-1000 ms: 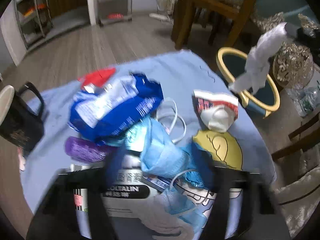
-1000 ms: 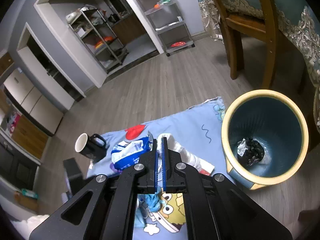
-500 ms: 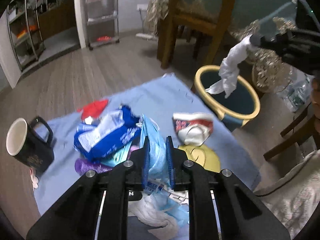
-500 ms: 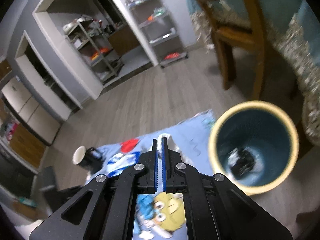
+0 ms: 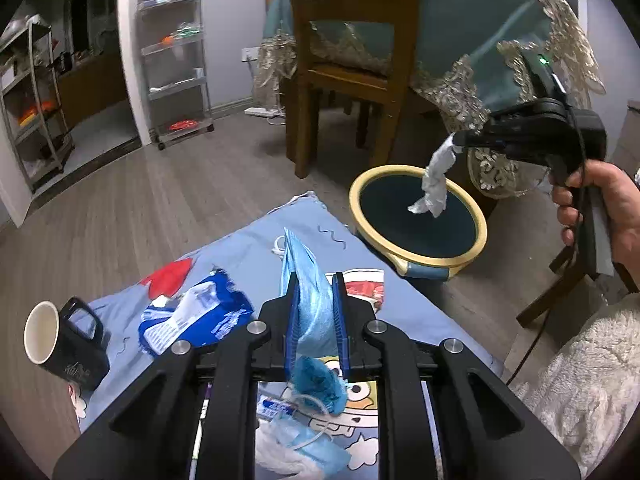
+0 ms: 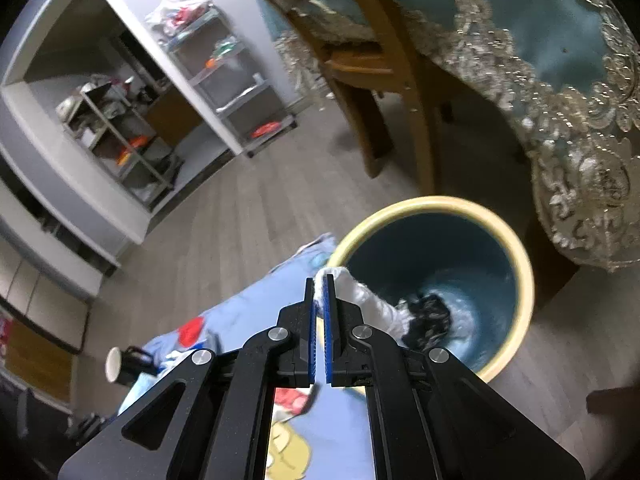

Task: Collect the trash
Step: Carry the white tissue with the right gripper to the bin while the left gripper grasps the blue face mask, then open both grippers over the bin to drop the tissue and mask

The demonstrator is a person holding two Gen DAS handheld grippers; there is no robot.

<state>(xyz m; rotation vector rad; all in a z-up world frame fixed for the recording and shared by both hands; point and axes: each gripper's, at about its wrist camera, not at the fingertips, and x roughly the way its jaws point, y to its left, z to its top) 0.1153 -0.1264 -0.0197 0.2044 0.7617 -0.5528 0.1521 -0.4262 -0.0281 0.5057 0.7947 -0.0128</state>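
My left gripper (image 5: 315, 282) is shut on a light blue face mask (image 5: 308, 280) and holds it up above the blue cartoon cloth (image 5: 416, 316). My right gripper (image 6: 319, 282) is shut on a white crumpled tissue (image 6: 364, 300) that hangs over the mouth of the teal bin with a yellow rim (image 6: 516, 256). In the left wrist view the right gripper (image 5: 456, 142) dangles the tissue (image 5: 434, 182) above the bin (image 5: 480, 236). Dark trash (image 6: 428, 312) lies at the bin's bottom.
On the cloth lie a blue snack wrapper (image 5: 200, 316), a red-white wrapper (image 5: 366, 286) and another mask (image 5: 304, 440). A black mug (image 5: 64, 340) stands at the cloth's left edge. A wooden chair (image 5: 352, 60) and a draped table (image 5: 500, 40) stand behind the bin.
My left gripper closed on the blue mask and lifted it off the pile. My right gripper carried the tissue from beside the bin to over its mouth.
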